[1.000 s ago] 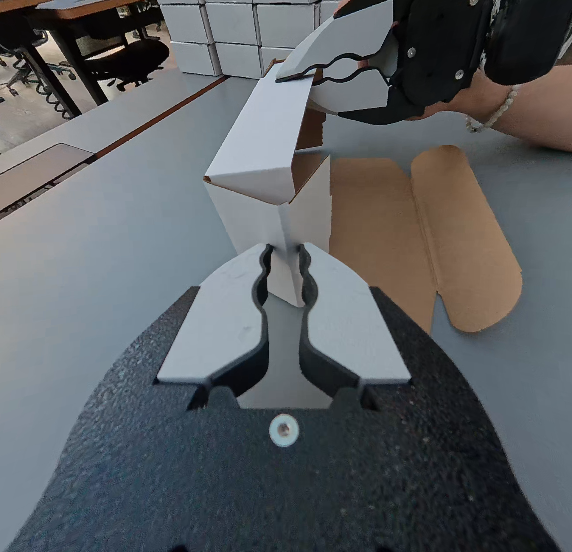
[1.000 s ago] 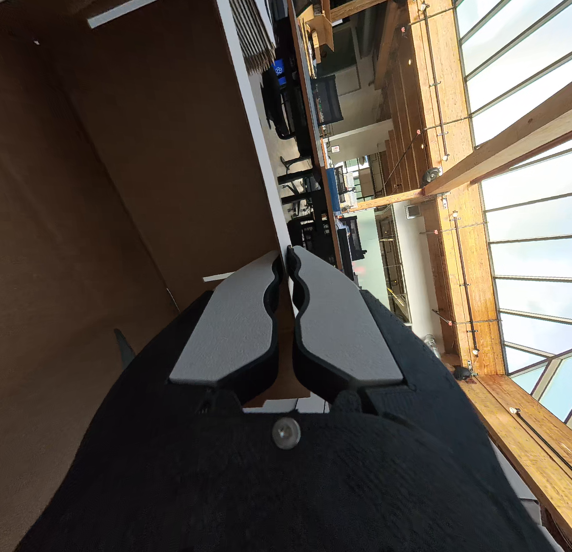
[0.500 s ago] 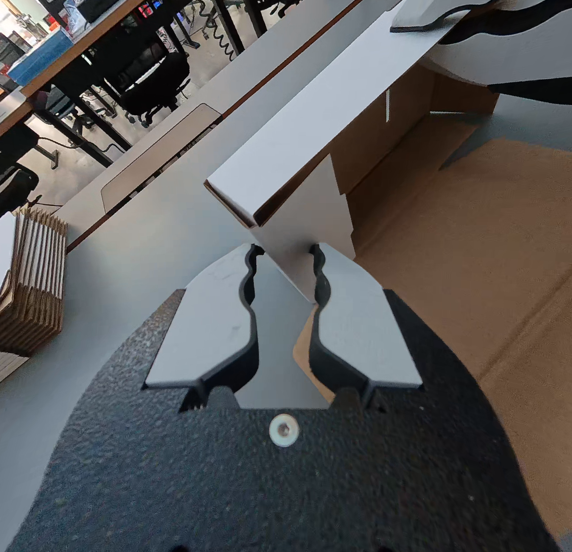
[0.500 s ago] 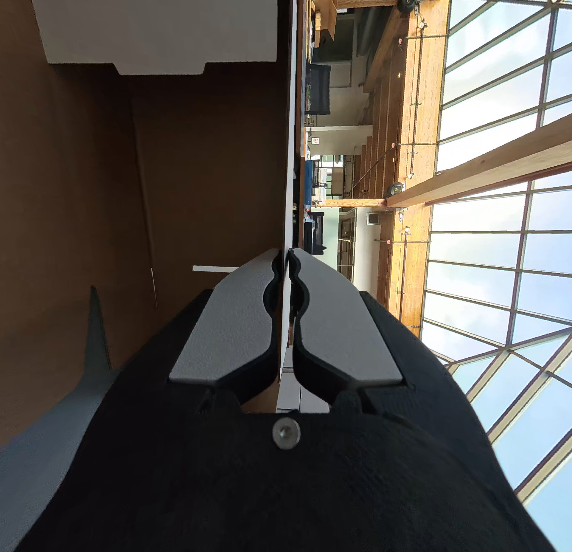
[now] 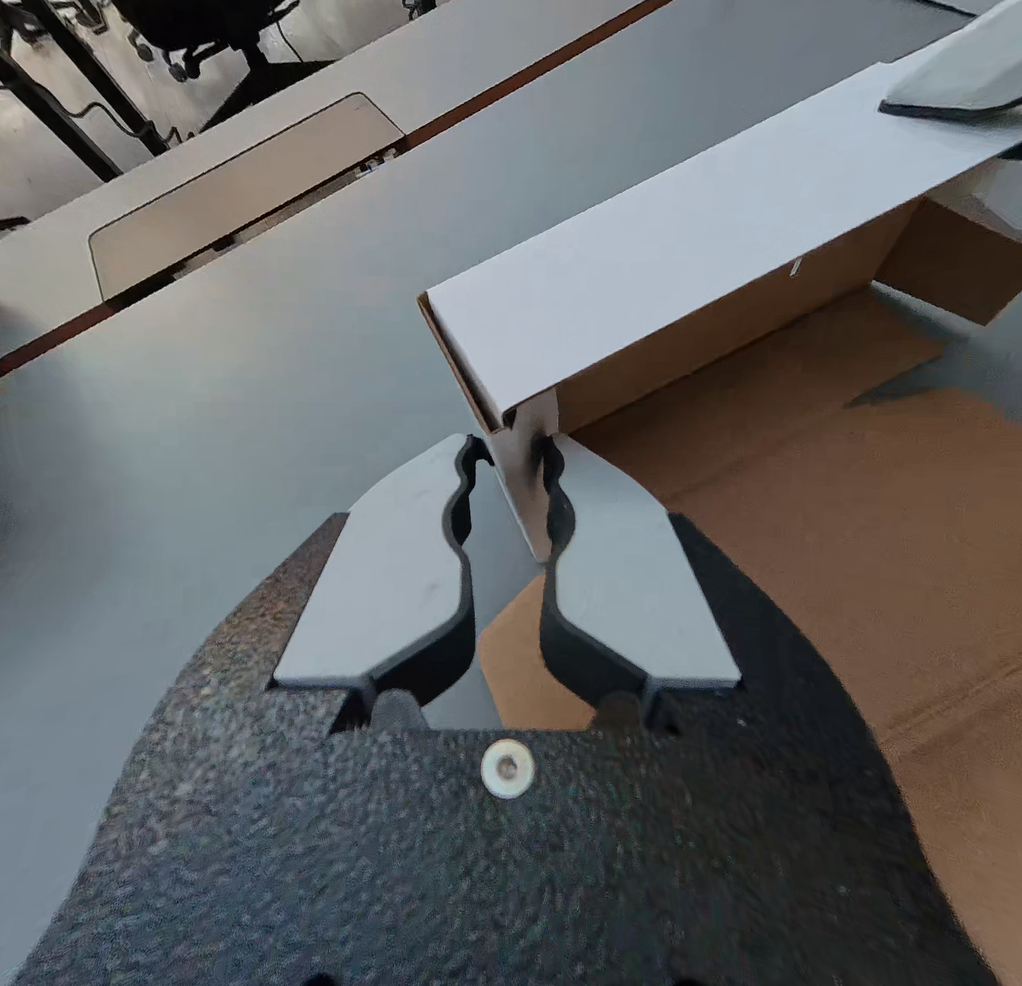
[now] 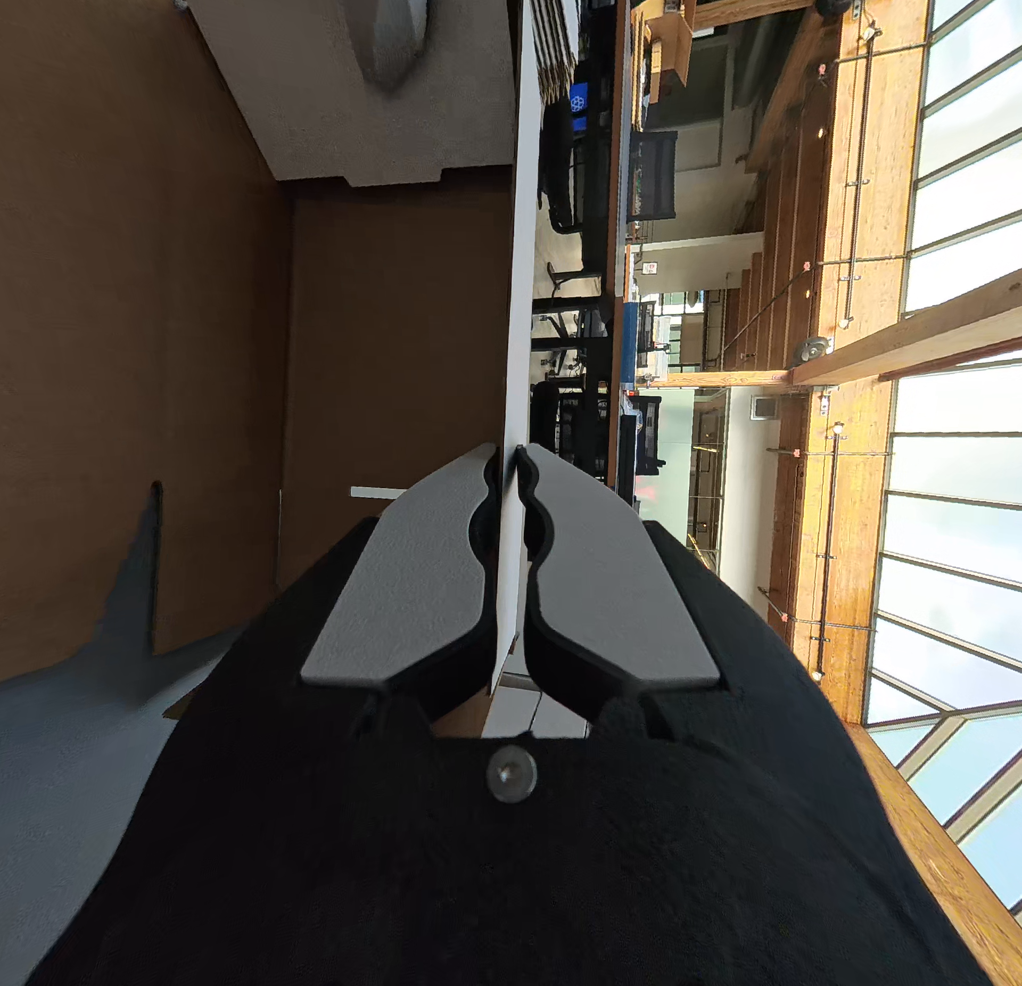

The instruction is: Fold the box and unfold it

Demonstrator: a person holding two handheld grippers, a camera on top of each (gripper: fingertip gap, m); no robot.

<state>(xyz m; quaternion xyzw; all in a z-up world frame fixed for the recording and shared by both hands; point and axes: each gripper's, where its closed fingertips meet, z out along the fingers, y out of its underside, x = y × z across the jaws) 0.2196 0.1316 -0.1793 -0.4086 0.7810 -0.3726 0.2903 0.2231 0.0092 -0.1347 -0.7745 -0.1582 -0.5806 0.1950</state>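
While both my grippers work the box (image 5: 691, 273), it sits partly formed on the grey table (image 5: 221, 434): one long white wall stands up, brown inner panels lie flat toward 3 o'clock in the left wrist view.

Left gripper (image 5: 511, 450): fingers straddle the small white end flap (image 5: 522, 495) at the wall's near corner. The flap lies against the right finger; a gap shows on the left finger's side. Not pinching yet, fingers parted.

Right gripper (image 6: 509, 450): clenched on the wall's top edge at the far end, white board running straight between the fingers. From the left wrist view it shows at 1 o'clock, on the wall's far end.

Step in hand, as I judge it: folding phase, side wall raised and steadied, end flap being turned in. Roughly early-to-mid in the fold; unfolding not begun.

Next move calls for:
- right grip holding the wall upright, no twist;
- left fingers closing on or pushing the flap toward the brown floor (image 5: 802, 544), square to the wall;
- light force, the board creases easily.

Risk: the wall leaning outward if the right grip slackens.
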